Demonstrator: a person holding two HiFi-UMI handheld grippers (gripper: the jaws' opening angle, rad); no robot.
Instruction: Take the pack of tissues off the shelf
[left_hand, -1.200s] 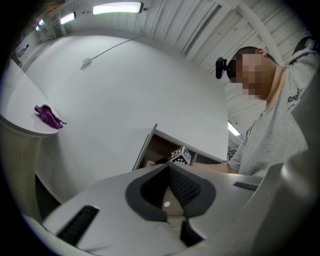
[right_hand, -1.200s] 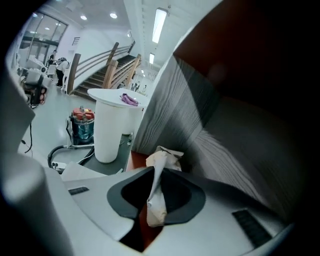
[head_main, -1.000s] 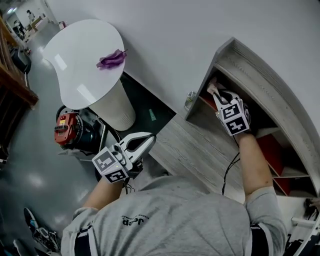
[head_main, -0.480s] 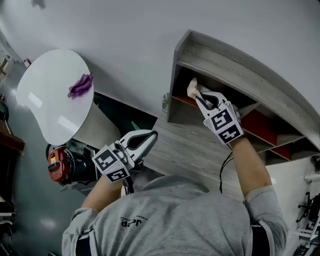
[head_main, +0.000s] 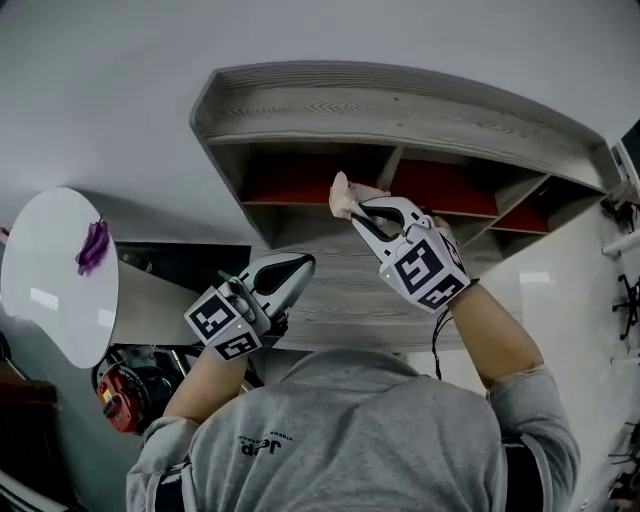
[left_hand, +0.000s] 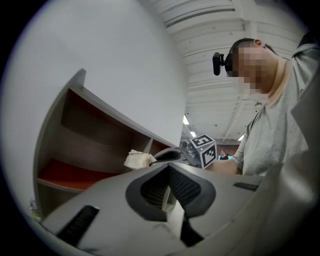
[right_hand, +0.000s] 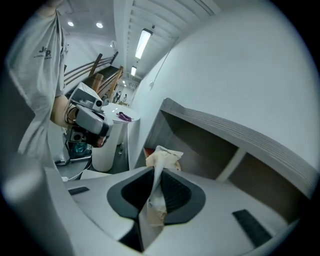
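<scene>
right gripper (head_main: 358, 212): jaws squeezed nearly together on the pack of tissues (head_main: 345, 196). The soft wrap is squashed flat between the pads, and most of the pack pokes out past the tips.
pack of tissues: just in front of the shelf (head_main: 400, 110), about level with the divider between its red-backed compartments. As far as I can tell it's touching no board.
what changed: a second ago that gripper was reaching into a compartment of the shelf with the pack at its tips. Now the pack is out in front of the shelf.
left gripper (head_main: 300, 262): jaws together, nothing in them, hanging below the shelf toward its left end.
task read: pretty much there, I'd say — the pack is off the shelf and only needs carrying clear.
worry: it's a thin pinch on floppy wrap, so it might slip.
</scene>
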